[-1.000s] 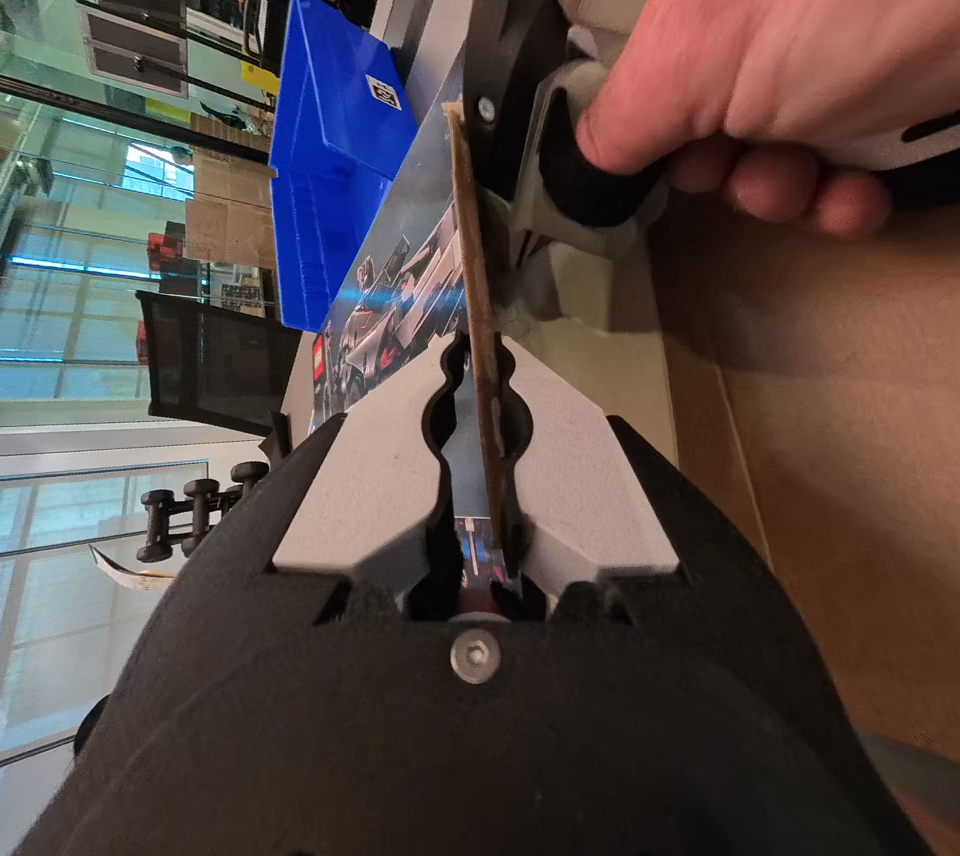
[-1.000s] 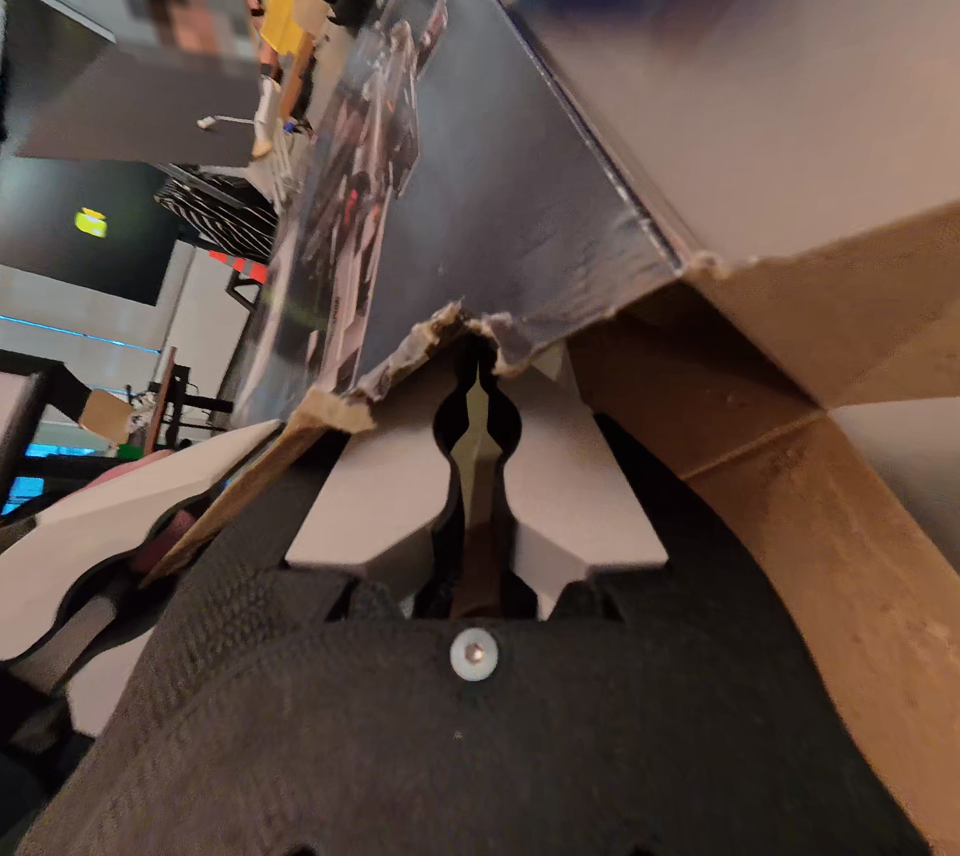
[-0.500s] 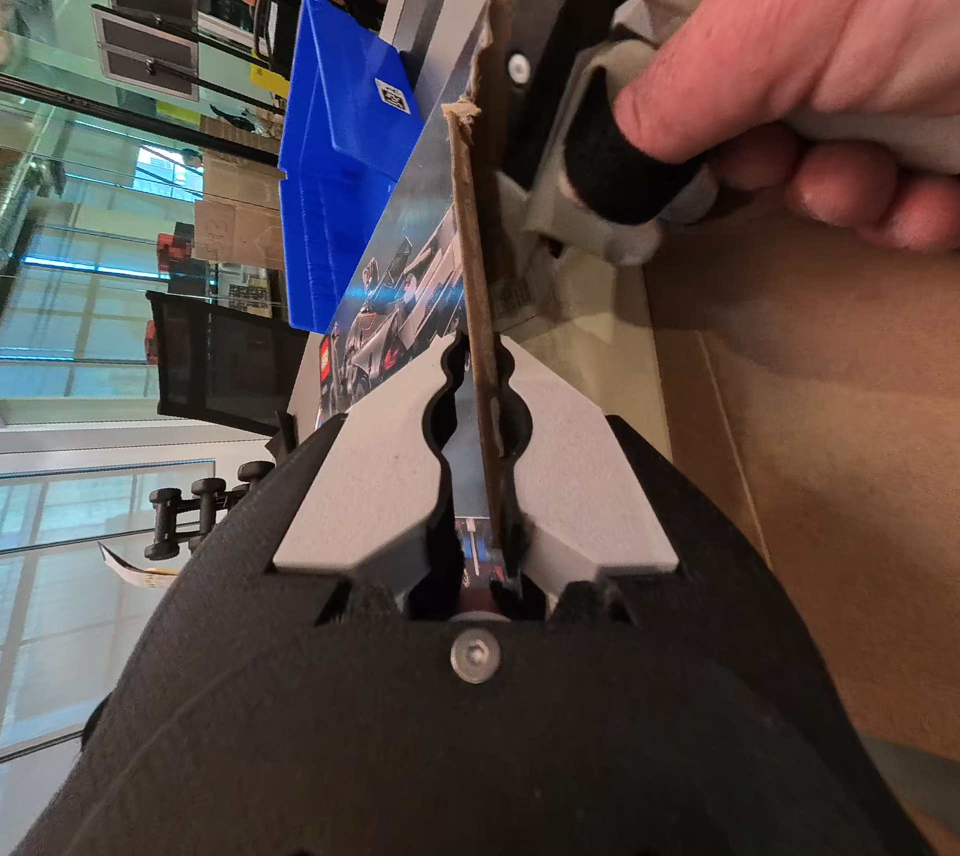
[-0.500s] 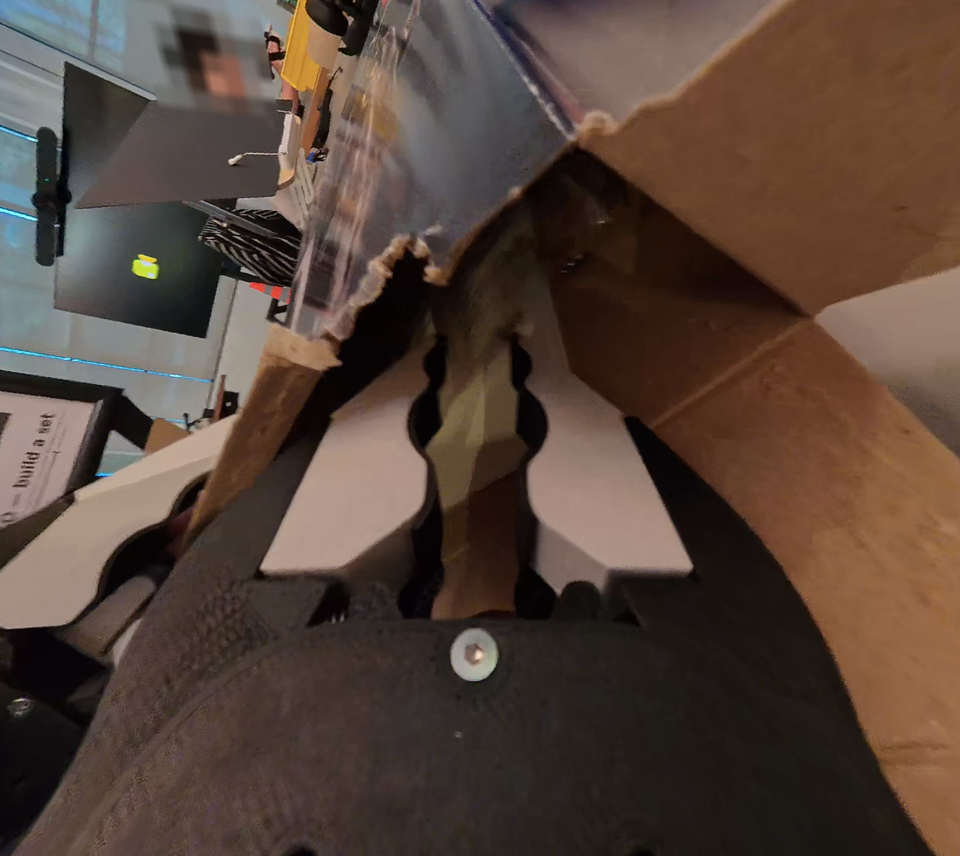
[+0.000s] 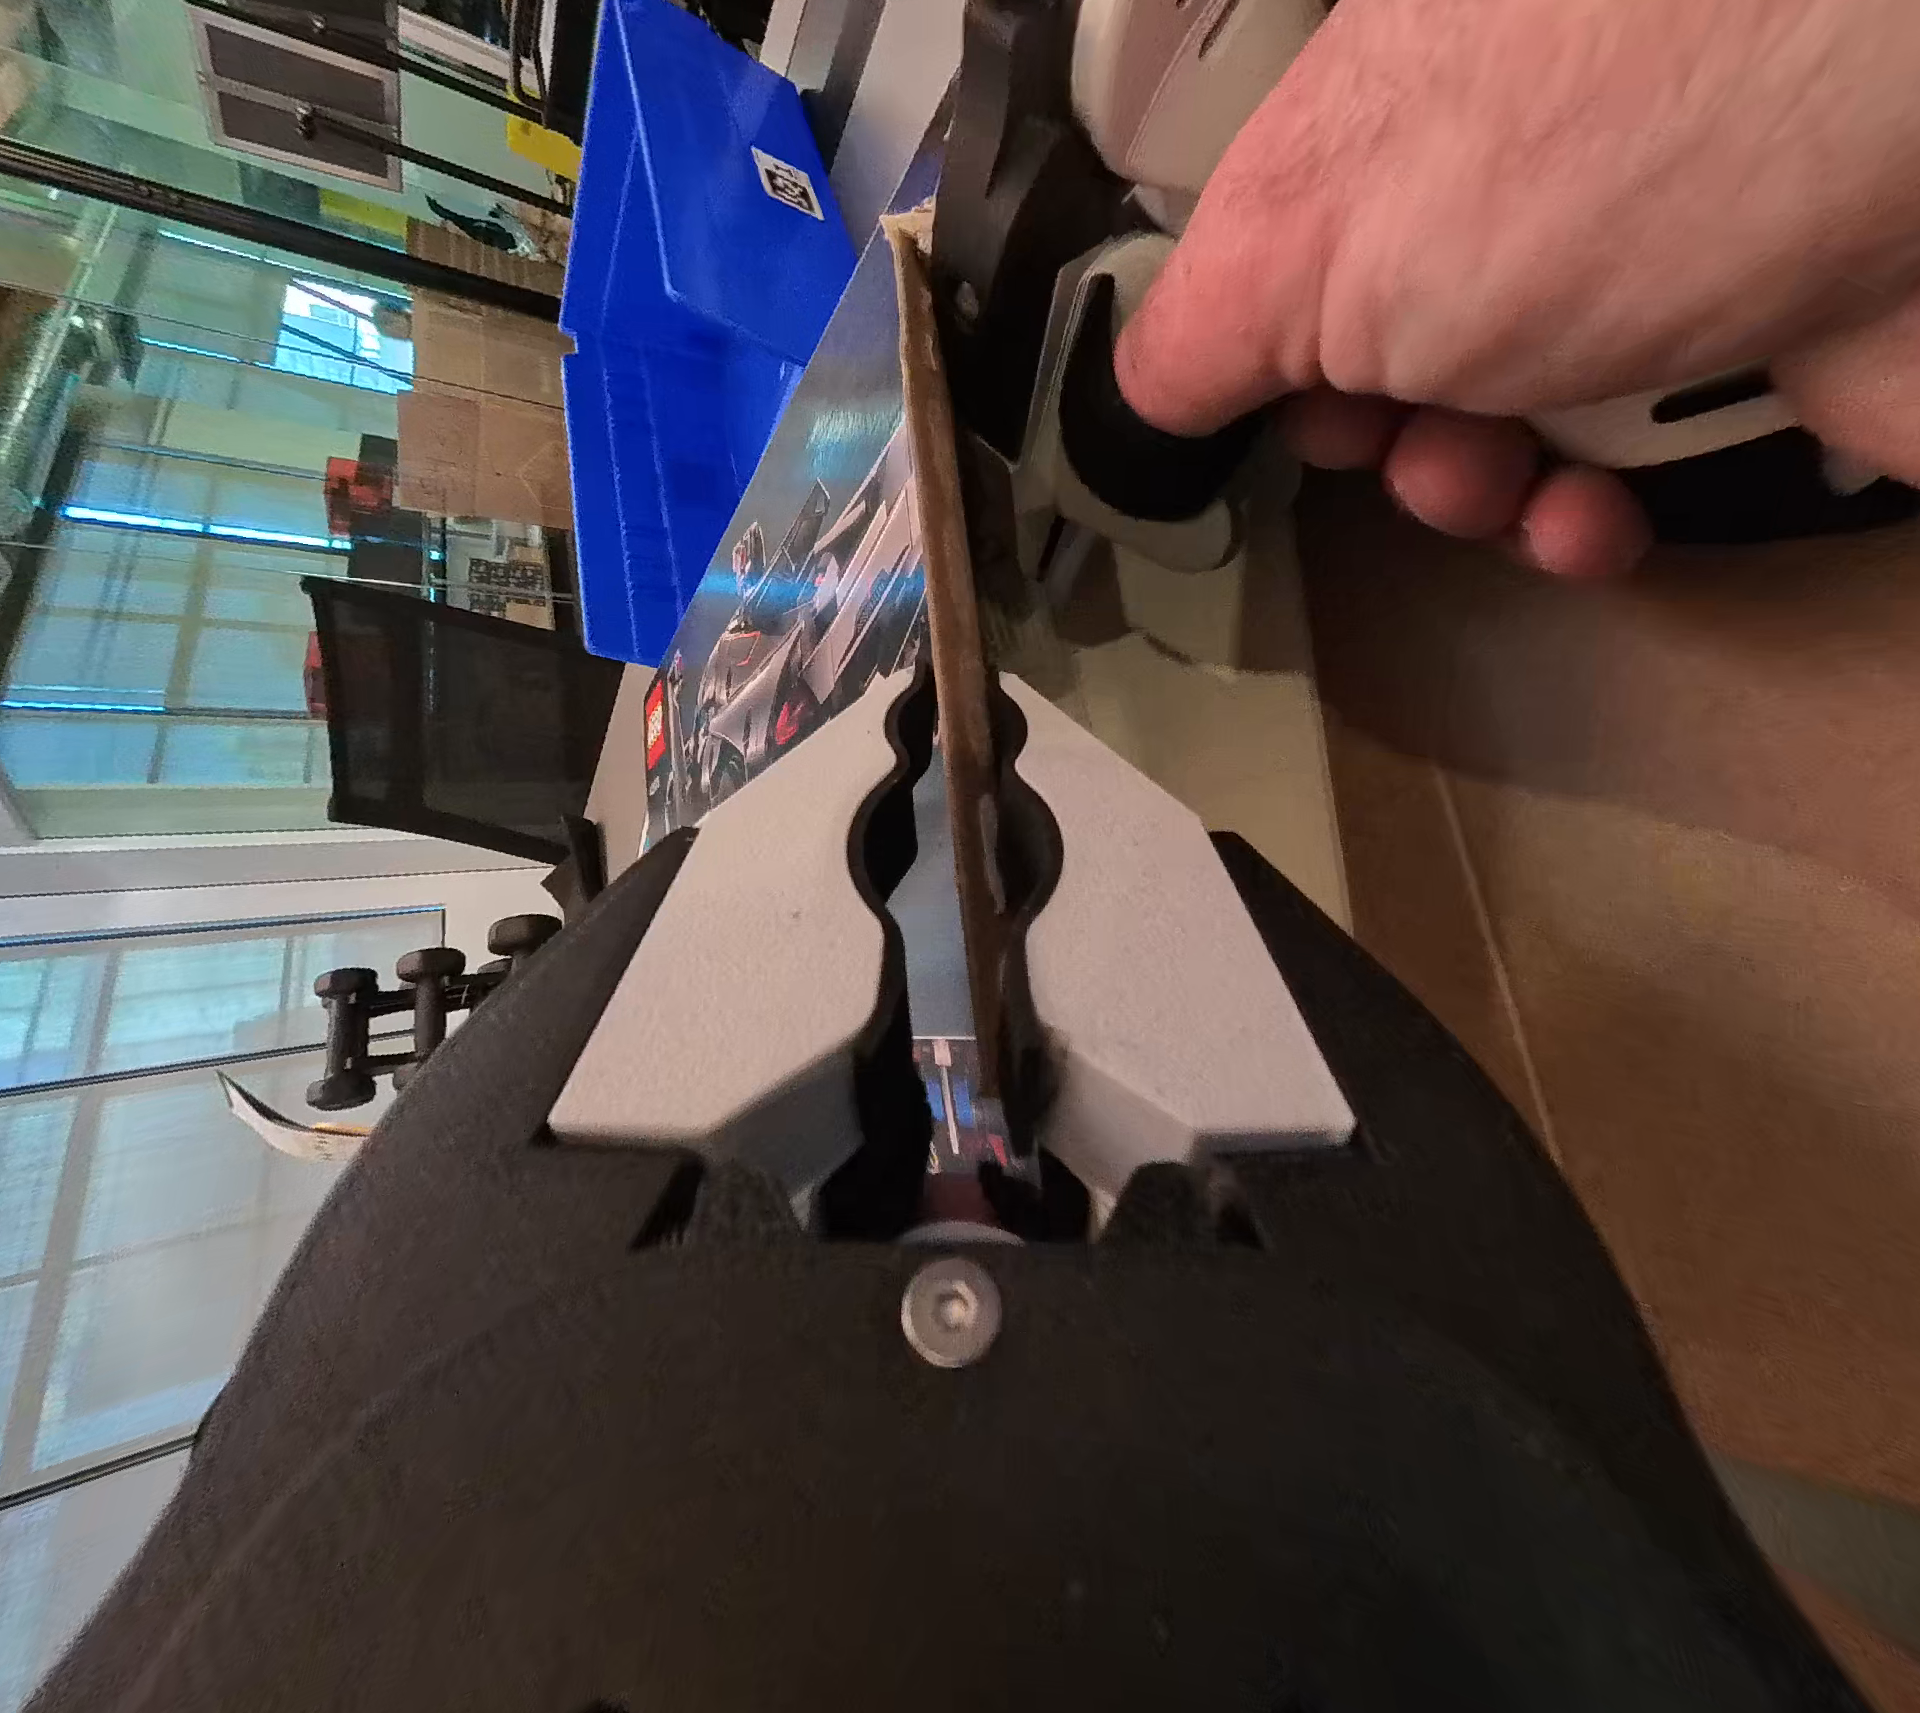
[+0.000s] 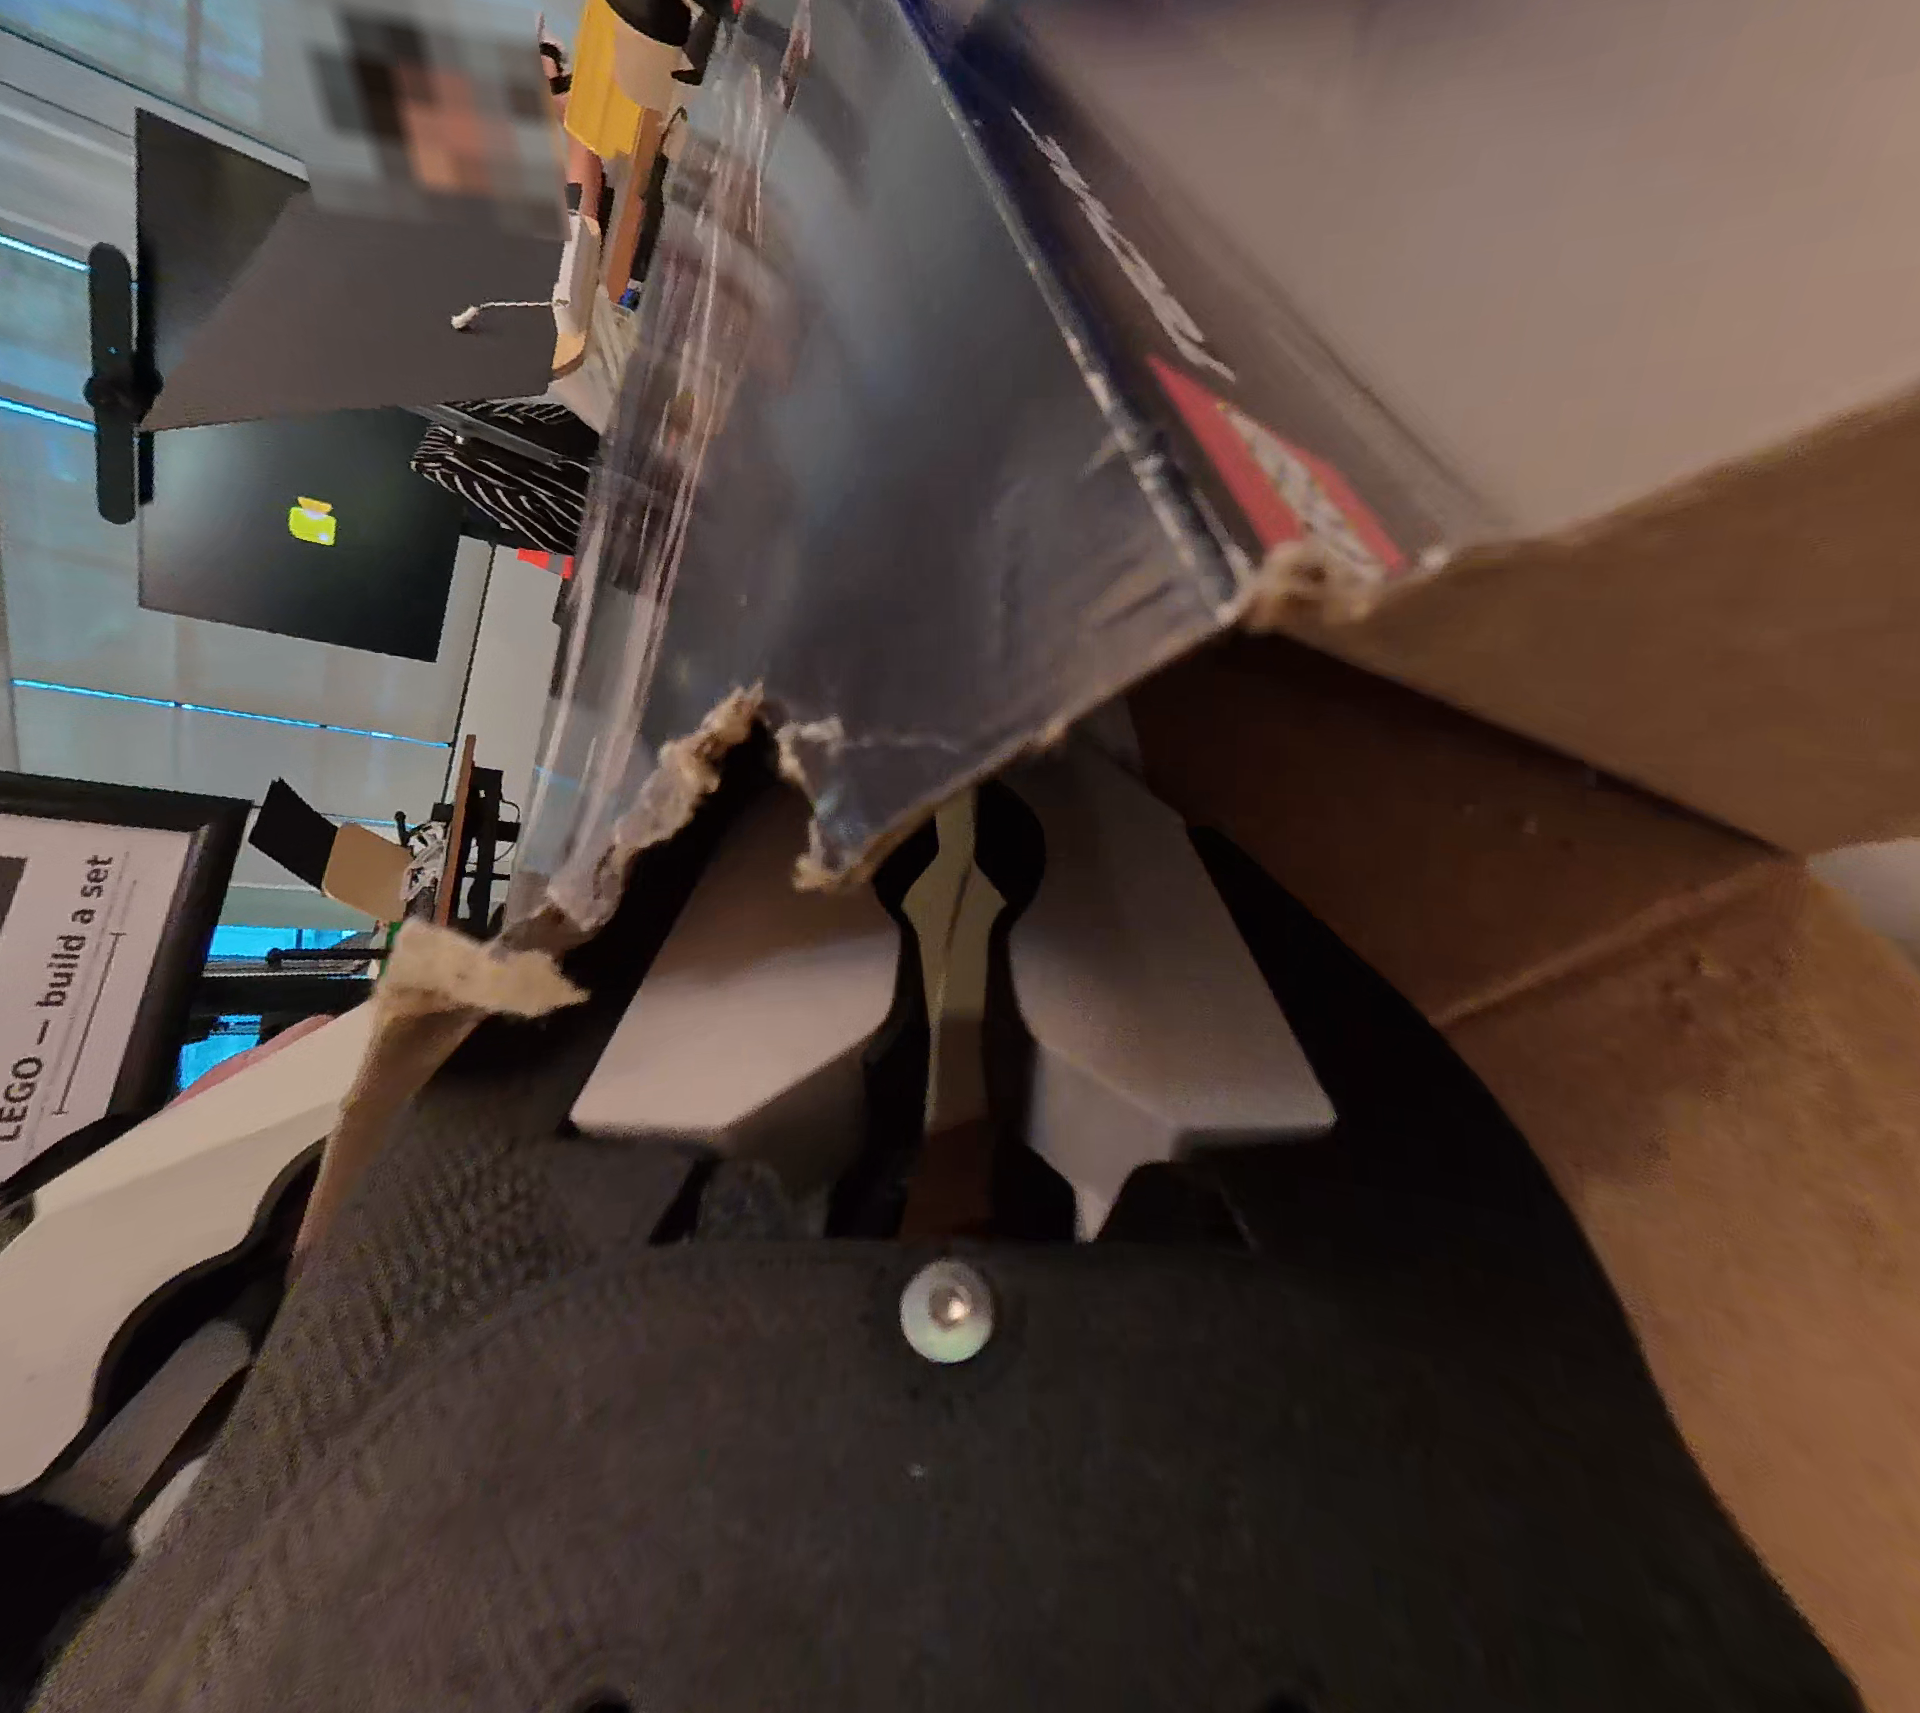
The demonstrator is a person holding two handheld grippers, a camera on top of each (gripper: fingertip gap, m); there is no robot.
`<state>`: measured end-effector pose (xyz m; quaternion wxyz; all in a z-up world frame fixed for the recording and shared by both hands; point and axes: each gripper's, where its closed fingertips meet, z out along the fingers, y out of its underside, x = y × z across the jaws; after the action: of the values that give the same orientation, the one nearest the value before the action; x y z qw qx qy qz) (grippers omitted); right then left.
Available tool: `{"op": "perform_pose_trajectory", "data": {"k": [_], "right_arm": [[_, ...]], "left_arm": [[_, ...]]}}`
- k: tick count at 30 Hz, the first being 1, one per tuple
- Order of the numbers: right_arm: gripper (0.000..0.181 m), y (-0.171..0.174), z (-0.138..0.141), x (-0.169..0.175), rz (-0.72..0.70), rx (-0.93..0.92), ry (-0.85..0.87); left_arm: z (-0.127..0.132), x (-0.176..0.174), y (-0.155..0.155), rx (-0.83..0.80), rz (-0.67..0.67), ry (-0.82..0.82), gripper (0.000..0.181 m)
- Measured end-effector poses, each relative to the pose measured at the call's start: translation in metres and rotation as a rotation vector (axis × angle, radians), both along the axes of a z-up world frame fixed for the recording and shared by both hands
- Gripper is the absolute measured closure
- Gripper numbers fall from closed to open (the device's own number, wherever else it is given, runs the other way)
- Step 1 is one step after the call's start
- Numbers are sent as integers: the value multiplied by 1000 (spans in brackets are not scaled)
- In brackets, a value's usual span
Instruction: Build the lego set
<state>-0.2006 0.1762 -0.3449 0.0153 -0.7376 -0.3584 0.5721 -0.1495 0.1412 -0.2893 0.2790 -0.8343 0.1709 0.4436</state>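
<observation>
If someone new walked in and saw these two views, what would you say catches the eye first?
Most striking is the lego box, its printed panel torn ragged at the open end, near the centre of the right wrist view. In the left wrist view, the left tool is clamped on the edge of a cardboard flap, with a hand gripping the other tool at upper right. A blue bin stands behind the box.
</observation>
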Motion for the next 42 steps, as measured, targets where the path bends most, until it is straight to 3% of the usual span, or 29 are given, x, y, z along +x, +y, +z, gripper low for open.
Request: {"op": "perform_pose_trajectory", "data": {"k": [14,24,33,36,39,42], "right_arm": [[181,9,41,61,-31,52,109],[181,41,79,150,-37,210,116],[181,76,84,230,29,279,28],[181,88,88,242,0,263,30],[181,92,90,244,-18,249,41],[181,90,93,240,-32,220,67]], "left_arm": [[9,-4,3,17,-3,-15,175],[2,-3,8,24,6,-64,173],[-23,3,16,-19,-17,-79,166],[-26,19,24,-16,-112,-138,151],[-17,51,22,2,-229,-243,107],[4,96,5,68,-395,-394,75]]}}
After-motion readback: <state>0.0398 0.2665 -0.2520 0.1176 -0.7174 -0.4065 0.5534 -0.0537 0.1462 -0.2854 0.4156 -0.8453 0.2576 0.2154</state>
